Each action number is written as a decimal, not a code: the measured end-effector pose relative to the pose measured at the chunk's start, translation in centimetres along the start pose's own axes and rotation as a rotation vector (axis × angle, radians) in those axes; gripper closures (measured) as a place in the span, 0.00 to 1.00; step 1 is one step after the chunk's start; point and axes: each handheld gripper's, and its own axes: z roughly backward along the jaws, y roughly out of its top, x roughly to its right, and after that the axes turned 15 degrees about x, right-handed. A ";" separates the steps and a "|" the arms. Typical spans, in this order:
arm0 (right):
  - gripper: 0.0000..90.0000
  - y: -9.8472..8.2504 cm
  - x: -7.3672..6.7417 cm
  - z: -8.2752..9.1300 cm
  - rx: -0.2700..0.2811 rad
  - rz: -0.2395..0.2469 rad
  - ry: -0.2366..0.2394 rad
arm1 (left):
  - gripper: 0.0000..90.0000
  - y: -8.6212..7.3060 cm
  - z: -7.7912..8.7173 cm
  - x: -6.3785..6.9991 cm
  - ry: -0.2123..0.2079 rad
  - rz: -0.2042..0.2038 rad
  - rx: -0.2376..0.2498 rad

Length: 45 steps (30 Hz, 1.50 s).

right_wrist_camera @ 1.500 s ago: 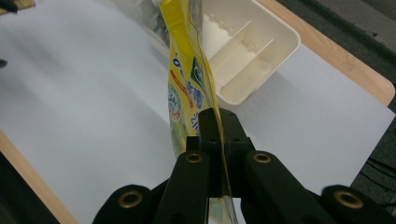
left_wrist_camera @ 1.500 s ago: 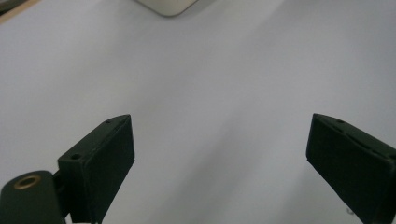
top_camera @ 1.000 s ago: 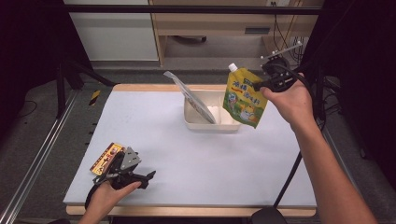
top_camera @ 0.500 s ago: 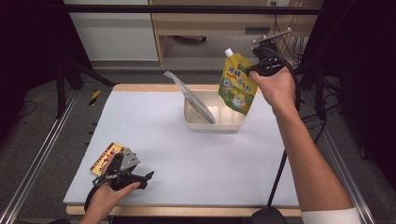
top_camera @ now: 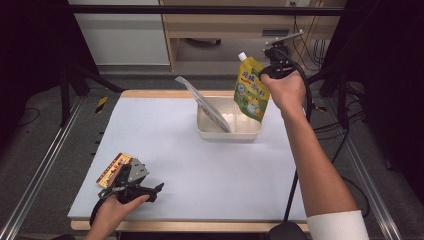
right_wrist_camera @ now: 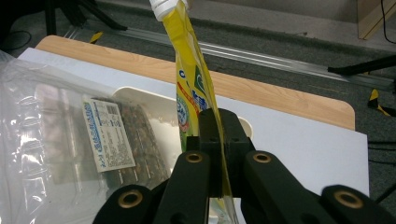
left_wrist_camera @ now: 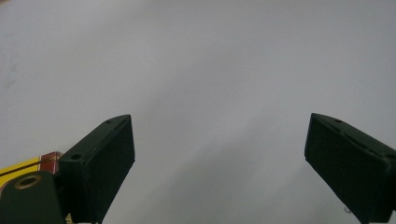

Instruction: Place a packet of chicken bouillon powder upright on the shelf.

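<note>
Yellow-green spouted pouch [top_camera: 252,90] pinched edge-on between closed right gripper [top_camera: 266,75] fingers, carried leftward since a second ago, now above cream tray [top_camera: 227,133]; lowering likely next. Left gripper [top_camera: 150,192] open, empty.

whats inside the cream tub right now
A clear packet with a white label leans inside the cream tub, sticking out above its rim. The packet hides part of the tub floor.

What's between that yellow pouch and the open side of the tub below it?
Nothing visible. The right claw holds the yellow pouch over the right half of the cream tub, which looks bare. The clear packet leans in the left half, beside the pouch.
</note>
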 end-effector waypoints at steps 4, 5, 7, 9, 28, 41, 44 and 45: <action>1.00 -0.1 -0.2 -0.7 -0.010 -0.012 -0.016 | 0.09 0.0 0.0 0.0 -0.002 0.001 -0.001; 1.00 -0.1 -0.3 -0.8 -0.013 -0.011 -0.019 | 0.09 0.0 0.0 0.1 -0.004 0.001 -0.001; 1.00 -0.2 -0.3 -1.2 -0.020 -0.015 -0.022 | 0.09 0.0 0.0 0.0 -0.006 -0.002 -0.004; 1.00 -0.2 -0.4 -1.5 -0.024 -0.018 -0.025 | 0.09 0.0 0.0 0.0 -0.005 0.005 -0.001; 1.00 -1.4 0.2 -4.4 -0.077 -0.063 -0.058 | 0.09 -0.2 -0.1 0.1 -0.009 0.011 -0.010; 1.00 -1.7 -1.4 -5.7 -0.068 -0.108 -0.020 | 0.09 -0.2 -0.1 0.1 -0.010 0.010 -0.006; 1.00 -2.0 -1.4 -5.9 -0.058 -0.132 -0.014 | 0.09 -0.2 -0.1 0.0 -0.006 0.009 -0.005; 1.00 -2.2 -1.4 -6.0 -0.054 -0.127 -0.017 | 0.09 -0.2 -0.1 0.0 -0.006 0.009 -0.004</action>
